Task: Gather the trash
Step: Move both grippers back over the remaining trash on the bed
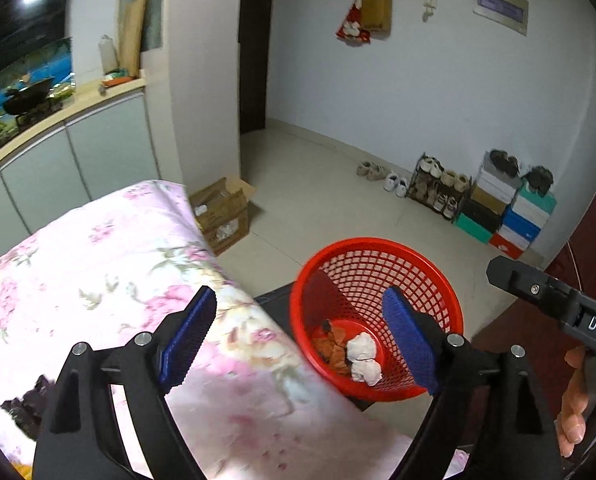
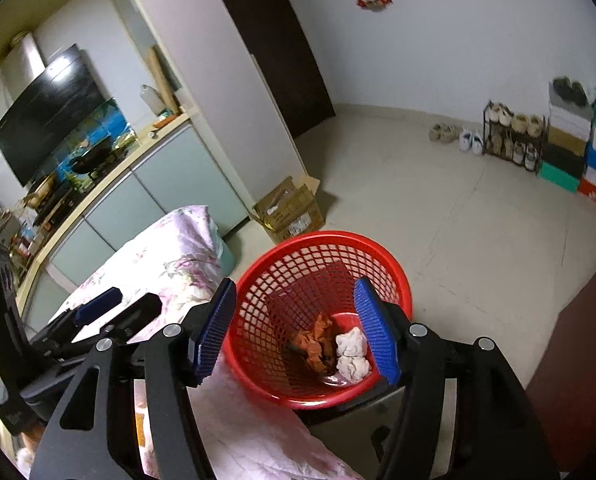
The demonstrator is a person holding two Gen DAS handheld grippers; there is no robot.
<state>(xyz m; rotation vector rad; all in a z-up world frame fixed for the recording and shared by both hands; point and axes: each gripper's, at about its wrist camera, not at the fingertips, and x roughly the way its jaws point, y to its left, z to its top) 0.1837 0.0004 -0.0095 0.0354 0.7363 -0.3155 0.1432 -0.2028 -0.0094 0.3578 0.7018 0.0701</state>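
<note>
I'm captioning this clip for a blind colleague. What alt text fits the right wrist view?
The open, empty right gripper points down into a red mesh basket holding two white paper wads and an orange wrapper. The basket stands beside a floral-covered table, with the left gripper at left.

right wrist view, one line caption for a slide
Open right tongs above red basket holding white paper wads and orange scraps.

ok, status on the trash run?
Left gripper open, empty. Right gripper open, empty, over red basket. Two white paper wads and orange scrap lie in it. Dark scrap on floral cloth. Nothing blocking.
</note>
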